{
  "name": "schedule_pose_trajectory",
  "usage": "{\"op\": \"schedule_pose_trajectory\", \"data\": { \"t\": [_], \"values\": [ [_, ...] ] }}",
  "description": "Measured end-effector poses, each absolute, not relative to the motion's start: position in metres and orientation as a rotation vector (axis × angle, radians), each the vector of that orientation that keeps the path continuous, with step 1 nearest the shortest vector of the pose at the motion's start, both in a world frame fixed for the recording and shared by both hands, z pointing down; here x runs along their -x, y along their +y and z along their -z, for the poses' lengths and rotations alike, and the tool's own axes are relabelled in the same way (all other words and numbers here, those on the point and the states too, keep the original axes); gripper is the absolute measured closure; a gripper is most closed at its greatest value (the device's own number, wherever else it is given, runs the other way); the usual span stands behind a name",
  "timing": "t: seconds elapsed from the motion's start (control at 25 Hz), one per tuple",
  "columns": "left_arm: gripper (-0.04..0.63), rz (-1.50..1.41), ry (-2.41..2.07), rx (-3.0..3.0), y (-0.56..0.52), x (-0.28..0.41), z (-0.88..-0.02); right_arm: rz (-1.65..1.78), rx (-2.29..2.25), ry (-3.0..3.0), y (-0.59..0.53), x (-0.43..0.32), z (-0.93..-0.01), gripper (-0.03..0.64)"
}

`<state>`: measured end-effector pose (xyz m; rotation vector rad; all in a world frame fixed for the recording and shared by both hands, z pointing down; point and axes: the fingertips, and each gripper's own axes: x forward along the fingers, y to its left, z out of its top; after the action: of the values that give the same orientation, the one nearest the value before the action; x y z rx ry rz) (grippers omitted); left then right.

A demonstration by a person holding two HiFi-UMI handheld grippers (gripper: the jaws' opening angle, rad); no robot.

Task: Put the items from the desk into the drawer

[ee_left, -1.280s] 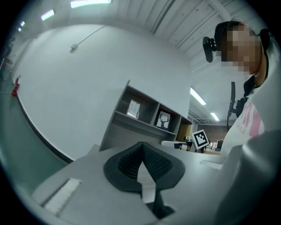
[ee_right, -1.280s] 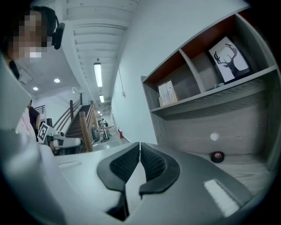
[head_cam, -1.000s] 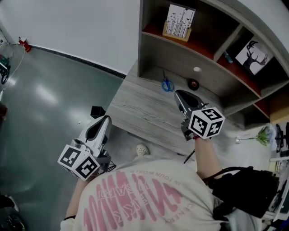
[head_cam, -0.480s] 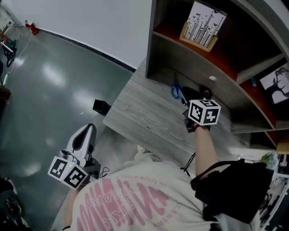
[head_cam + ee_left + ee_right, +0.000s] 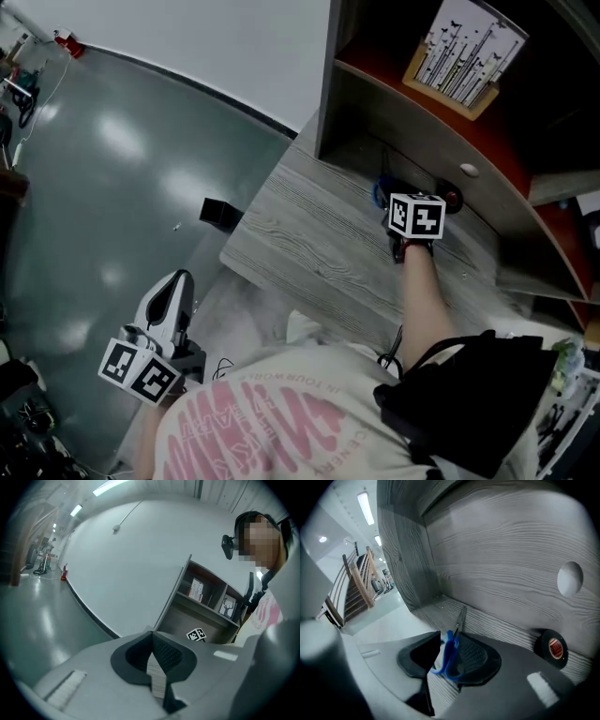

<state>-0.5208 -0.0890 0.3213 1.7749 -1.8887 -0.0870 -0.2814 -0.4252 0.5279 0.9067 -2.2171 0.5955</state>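
right hand-held gripper [image 5: 440, 663] is down at the back of the desk [image 5: 309, 234]. its jaws are apart and have just been opening, with the blue handles of the scissors [image 5: 452, 641] sitting in the gap. the pads aren't squeezing them yet, so i'd call this lining up for the grab, not a hold. going for the handle end makes sense: it's the fat part and keeps the blades clear of the pads. the scissors lie flat, long axis running away from the gripper, tips pointing at the back panel [image 5: 501, 559]. a black tape roll [image 5: 551, 648] sits off to the right against that panel. left hand-held gripper [image 5: 153, 658] hangs low off the desk, jaws together on nothing, probably just parked. can't spot the drawer anywhere.
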Motion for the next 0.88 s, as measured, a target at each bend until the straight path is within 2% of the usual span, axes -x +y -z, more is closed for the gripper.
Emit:
{"op": "schedule_pose_trajectory", "data": {
  "t": [0.64,0.88],
  "values": [
    [0.575,0.086,-1.897,-1.742,-0.086,0.532,-0.332,-0.423,-0.859,-1.976,-0.422,0.266,-0.537,0.454],
    [0.575,0.093,-1.883,-1.745,-0.088,0.531,-0.337,-0.485,-0.798,-1.951,-0.415,0.261,-0.547,0.48]
  ]
}}
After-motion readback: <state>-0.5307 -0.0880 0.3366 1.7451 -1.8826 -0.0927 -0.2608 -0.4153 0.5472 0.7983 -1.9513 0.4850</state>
